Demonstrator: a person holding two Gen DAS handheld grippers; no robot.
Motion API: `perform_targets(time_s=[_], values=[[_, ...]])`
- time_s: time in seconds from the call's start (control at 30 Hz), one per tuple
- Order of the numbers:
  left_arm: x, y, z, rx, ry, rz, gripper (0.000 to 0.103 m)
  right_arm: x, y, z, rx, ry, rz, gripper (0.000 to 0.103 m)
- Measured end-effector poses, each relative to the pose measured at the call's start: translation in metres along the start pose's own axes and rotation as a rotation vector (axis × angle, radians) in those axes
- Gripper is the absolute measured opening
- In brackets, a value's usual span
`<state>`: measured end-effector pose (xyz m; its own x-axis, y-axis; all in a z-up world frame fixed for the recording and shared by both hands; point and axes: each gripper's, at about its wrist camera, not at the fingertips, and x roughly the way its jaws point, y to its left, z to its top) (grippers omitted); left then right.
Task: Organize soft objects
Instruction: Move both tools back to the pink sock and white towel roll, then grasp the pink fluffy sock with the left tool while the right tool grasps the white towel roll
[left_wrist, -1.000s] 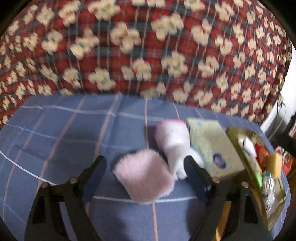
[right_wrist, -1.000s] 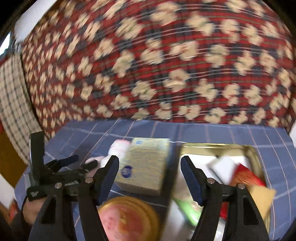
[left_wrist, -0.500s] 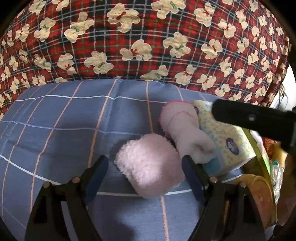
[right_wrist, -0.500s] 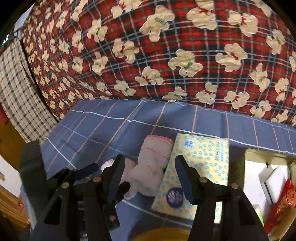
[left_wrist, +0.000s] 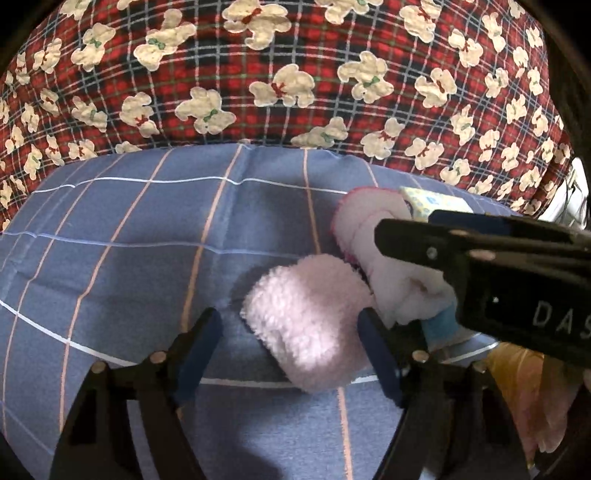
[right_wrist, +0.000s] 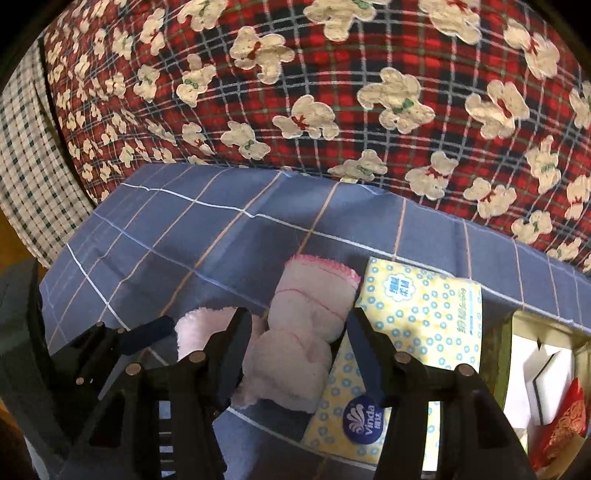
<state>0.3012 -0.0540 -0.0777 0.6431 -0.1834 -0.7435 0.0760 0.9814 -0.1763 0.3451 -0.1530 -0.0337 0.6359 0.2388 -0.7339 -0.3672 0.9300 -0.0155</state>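
A fluffy pink roll (left_wrist: 310, 325) lies on the blue checked cloth (left_wrist: 147, 236), between the open fingers of my left gripper (left_wrist: 291, 328); it also shows in the right wrist view (right_wrist: 201, 328). A pale pink folded towel with a red-stitched edge (right_wrist: 306, 332) lies beside it, between the open fingers of my right gripper (right_wrist: 295, 332); it shows in the left wrist view too (left_wrist: 388, 266). The right gripper's black body (left_wrist: 491, 273) crosses the left wrist view and hides part of the towel.
A yellow tissue pack (right_wrist: 413, 332) lies right of the towel. A tin box (right_wrist: 546, 365) with packets stands at the far right. A red plaid bear-print cover (right_wrist: 332, 92) rises behind the cloth. A checked fabric (right_wrist: 29, 166) hangs at left.
My right gripper has swung left from over the tin and tissue pack and come down around the pink towel. My left gripper has edged closer around the fluffy roll.
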Motion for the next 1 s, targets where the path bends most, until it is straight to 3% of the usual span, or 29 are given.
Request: perform_targets(time_s=[0.1,0.17,0.2,0.3,0.4,0.5,0.53,0.57,0.67,0.73,1.0], values=[[0.000,0.001,-0.001,-0.002,-0.002,-0.008,0.075,-0.008,0.011,0.000,-0.046,-0.048,0.023,0.056],[0.000,-0.002,-0.001,0.009,0.001,-0.017,0.058,-0.004,0.017,-0.001,-0.078,-0.027,-0.034,0.056],[0.001,-0.003,-0.002,0.016,0.010,-0.026,0.056,-0.001,0.018,-0.001,-0.084,-0.015,-0.038,0.056],[0.002,-0.004,-0.002,0.018,0.015,-0.031,0.056,0.009,0.015,-0.001,-0.071,0.036,-0.043,0.055],[0.002,-0.003,-0.001,0.009,0.011,-0.036,0.057,0.016,0.009,0.000,-0.031,0.077,0.001,0.048],[0.002,-0.005,-0.001,0.017,0.013,-0.040,0.056,0.021,0.008,0.000,-0.031,0.095,-0.021,0.041],[0.002,-0.005,-0.001,0.018,0.015,-0.051,0.050,0.023,0.009,0.000,-0.040,0.105,-0.033,0.039],[0.003,-0.005,-0.002,0.017,0.016,-0.063,0.033,0.023,0.010,0.001,-0.048,0.107,-0.043,0.038],[0.003,-0.006,-0.002,0.021,0.026,-0.082,0.019,0.024,0.013,0.001,-0.067,0.113,-0.054,0.029],[0.002,-0.007,-0.003,0.023,0.024,-0.084,0.016,0.020,0.011,0.002,-0.064,0.089,-0.045,0.023],[-0.005,-0.004,-0.002,0.007,-0.013,-0.095,0.014,-0.003,0.019,0.006,-0.104,-0.044,-0.049,0.022]])
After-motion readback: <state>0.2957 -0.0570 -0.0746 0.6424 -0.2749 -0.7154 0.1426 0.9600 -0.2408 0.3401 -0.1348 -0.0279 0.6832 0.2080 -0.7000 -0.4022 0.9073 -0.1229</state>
